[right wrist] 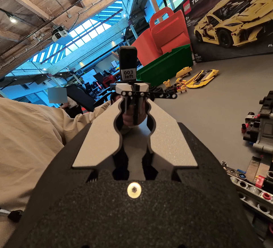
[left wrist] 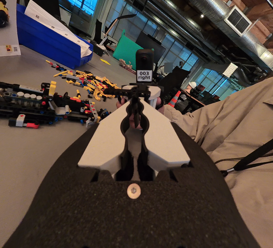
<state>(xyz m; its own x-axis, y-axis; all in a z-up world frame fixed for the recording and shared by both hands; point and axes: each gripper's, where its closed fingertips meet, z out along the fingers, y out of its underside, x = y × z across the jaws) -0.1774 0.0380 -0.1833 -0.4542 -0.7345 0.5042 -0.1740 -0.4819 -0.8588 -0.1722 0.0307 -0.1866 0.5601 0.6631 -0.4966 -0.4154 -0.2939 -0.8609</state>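
Left wrist view shows the left gripper (left wrist: 134, 108) and right gripper (right wrist: 133, 104) nose to nose above the grey table (left wrist: 29, 144), both squeezing one black cross-shaped toy piece (right wrist: 147, 94). If either pulls or twists, the thin piece could slip out and fall.

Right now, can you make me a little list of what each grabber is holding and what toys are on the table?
left gripper: shut on black beam, facing the other gripper
right gripper: shut on the same black beam, which has a row of holes
table: grey
half-built model: black, lying on the table
loose pieces: yellow, red, blue pile
blue bin: holds papers
green bin: near a red bag
toy box: standing, shows a yellow car
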